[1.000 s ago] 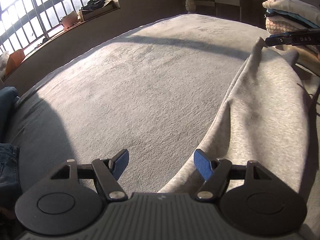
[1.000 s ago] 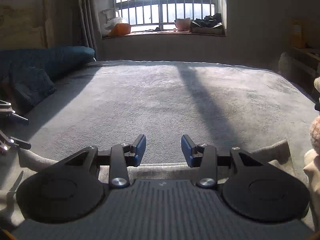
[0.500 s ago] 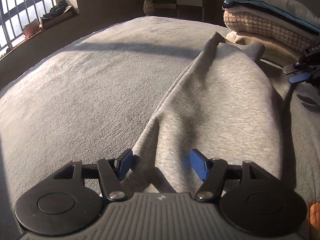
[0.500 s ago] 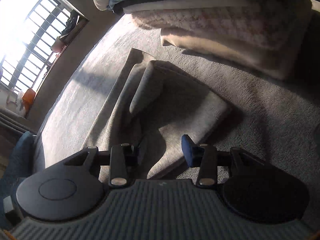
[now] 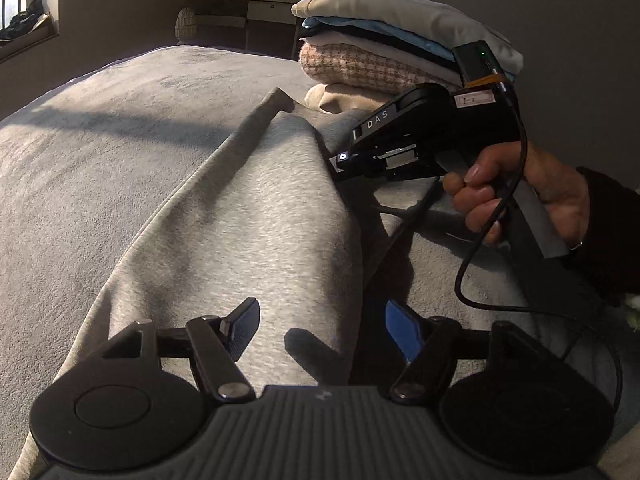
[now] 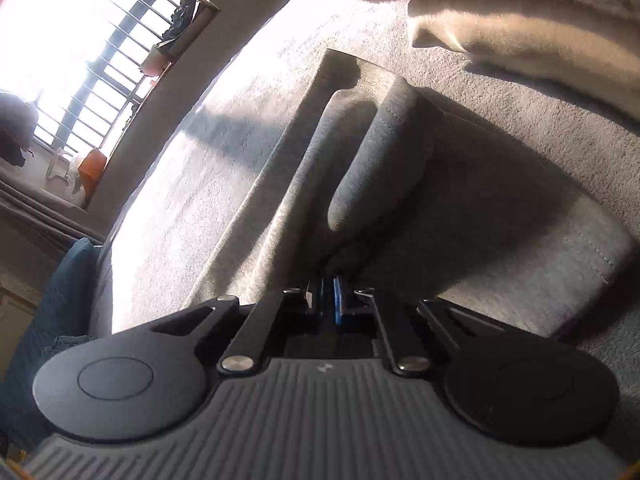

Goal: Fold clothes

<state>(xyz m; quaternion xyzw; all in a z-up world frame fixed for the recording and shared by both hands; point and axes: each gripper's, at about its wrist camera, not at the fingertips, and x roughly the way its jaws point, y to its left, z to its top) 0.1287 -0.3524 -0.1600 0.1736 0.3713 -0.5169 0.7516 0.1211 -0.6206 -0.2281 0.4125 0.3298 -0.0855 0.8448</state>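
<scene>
My left tool (image 5: 320,322), jaws opening, straddles the grey garment (image 5: 248,216) on the bed (image 5: 100,152), my right tool (image 6: 329,300) pinches its fold, folded clothes (image 5: 384,56) stacked at one o'clock, barred window (image 6: 92,52) beyond.

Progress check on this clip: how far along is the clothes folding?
Done: a stack of folded clothes sits on the bed. In hand: the right gripper is shut on the grey garment; the left gripper, jaws opening, straddles its near end. Left: folding this garment.
</scene>
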